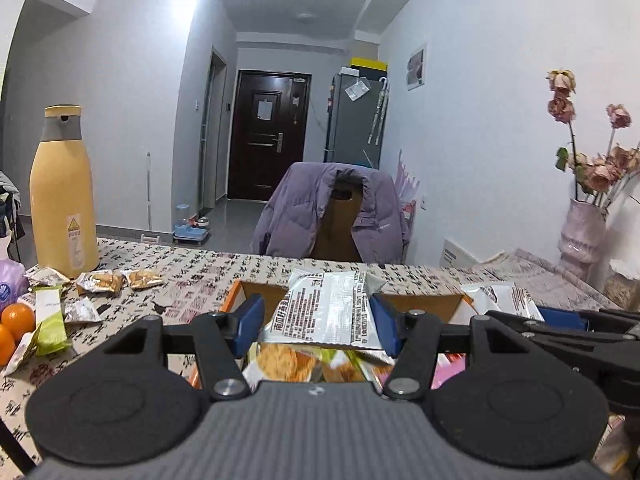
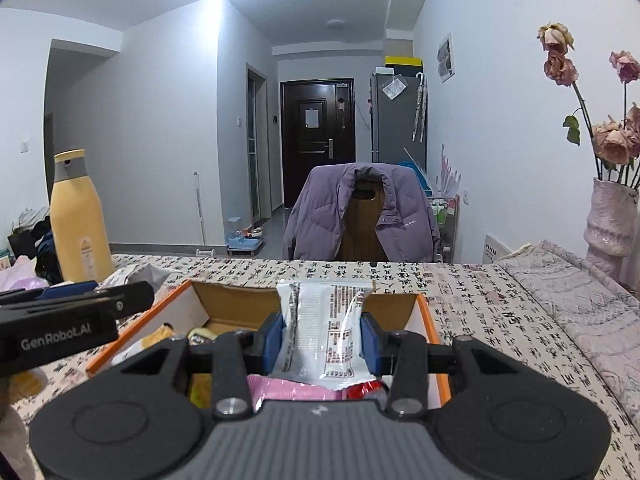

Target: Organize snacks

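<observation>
My left gripper (image 1: 318,320) is shut on a silver snack packet (image 1: 328,308) and holds it over the orange-edged cardboard box (image 1: 234,294), which has several snacks inside. My right gripper (image 2: 322,332) is shut on a white snack packet (image 2: 324,332) above the same box (image 2: 428,320). The right gripper also shows at the right edge of the left wrist view (image 1: 560,318) with its packet (image 1: 500,296). Loose snack packets (image 1: 100,282) and a green bar (image 1: 50,312) lie on the tablecloth at the left.
A tall yellow bottle (image 1: 62,196) stands at the table's far left, with oranges (image 1: 16,322) near it. A vase of dried roses (image 2: 610,216) stands at the right. A chair with a purple jacket (image 1: 332,216) is behind the table.
</observation>
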`<state>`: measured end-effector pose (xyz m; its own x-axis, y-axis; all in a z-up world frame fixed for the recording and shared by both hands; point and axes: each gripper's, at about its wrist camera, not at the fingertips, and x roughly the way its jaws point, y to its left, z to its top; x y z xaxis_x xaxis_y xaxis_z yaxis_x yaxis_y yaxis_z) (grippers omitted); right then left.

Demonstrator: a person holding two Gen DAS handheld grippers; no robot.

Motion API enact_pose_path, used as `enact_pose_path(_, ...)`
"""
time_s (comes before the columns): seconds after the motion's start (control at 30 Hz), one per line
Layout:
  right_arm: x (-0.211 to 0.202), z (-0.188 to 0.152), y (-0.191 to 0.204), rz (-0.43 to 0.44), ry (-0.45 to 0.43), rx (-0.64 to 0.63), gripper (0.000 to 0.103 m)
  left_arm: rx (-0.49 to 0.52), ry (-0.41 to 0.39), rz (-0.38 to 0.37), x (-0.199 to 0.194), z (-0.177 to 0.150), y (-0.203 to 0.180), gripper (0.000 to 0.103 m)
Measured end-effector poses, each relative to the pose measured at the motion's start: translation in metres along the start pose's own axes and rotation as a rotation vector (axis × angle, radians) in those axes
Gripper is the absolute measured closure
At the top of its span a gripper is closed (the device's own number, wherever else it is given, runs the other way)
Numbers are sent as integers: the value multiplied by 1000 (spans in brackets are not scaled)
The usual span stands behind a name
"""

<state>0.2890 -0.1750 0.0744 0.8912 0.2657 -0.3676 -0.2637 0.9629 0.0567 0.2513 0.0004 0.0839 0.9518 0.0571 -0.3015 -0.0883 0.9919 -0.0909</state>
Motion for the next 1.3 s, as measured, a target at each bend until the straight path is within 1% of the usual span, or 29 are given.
enact_pose_path(0.2,26,0,0,-26,-19,-10,63,-46,3,36,29,2,7,44)
enact_pose_path(0.3,35,-5,-2,-23,-20,3,63,-49,-9,49,36,-4,11,44)
enact_pose_path(0.4,41,-17,-8,-4,-39,17,63,-39,-12,46,42,-13,14,44)
enact_pose_path(0.47,45,-23,-10,12,-26,15,63,-29,-1,39,48,-17,15,44)
enact_pose_path(0.67,53,-30,-10,13,12,6,61,-14,6,30,51,-25,18,43)
enact_pose_path(0.7,54,-31,-11,12,19,10,60,-11,4,35,51,-26,18,40)
enact_pose_path(0.73,56,-31,-12,11,26,14,56,-8,3,39,51,-27,18,35)
enact_pose_path(0.77,55,-32,-13,6,30,18,55,-9,-1,44,50,-28,17,23)
enact_pose_path(0.8,54,-32,-13,2,32,18,52,-16,-8,47,49,-28,17,14)
enact_pose_path(0.83,54,-32,-14,-1,33,19,37,-25,-19,49,47,-28,18,10)
enact_pose_path(0.87,54,-33,-14,-7,31,22,18,-32,-30,51,45,-28,19,4)
enact_pose_path(0.9,54,-33,-15,-14,26,23,10,-39,-41,53,44,-27,21,0)
enact_pose_path(0.93,53,-34,-15,-20,21,24,1,-49,-55,58,42,-27,22,0)
enact_pose_path(1.0,52,-34,-17,-19,14,35,0,-58,-60,56,41,-27,23,0)
enact_pose_path(1.1,54,-35,-19,-19,23,41,0,-59,-45,47,43,-26,25,0)
enact_pose_path(1.3,54,-33,-20,-22,10,42,0,-60,-45,52,43,-25,24,0)
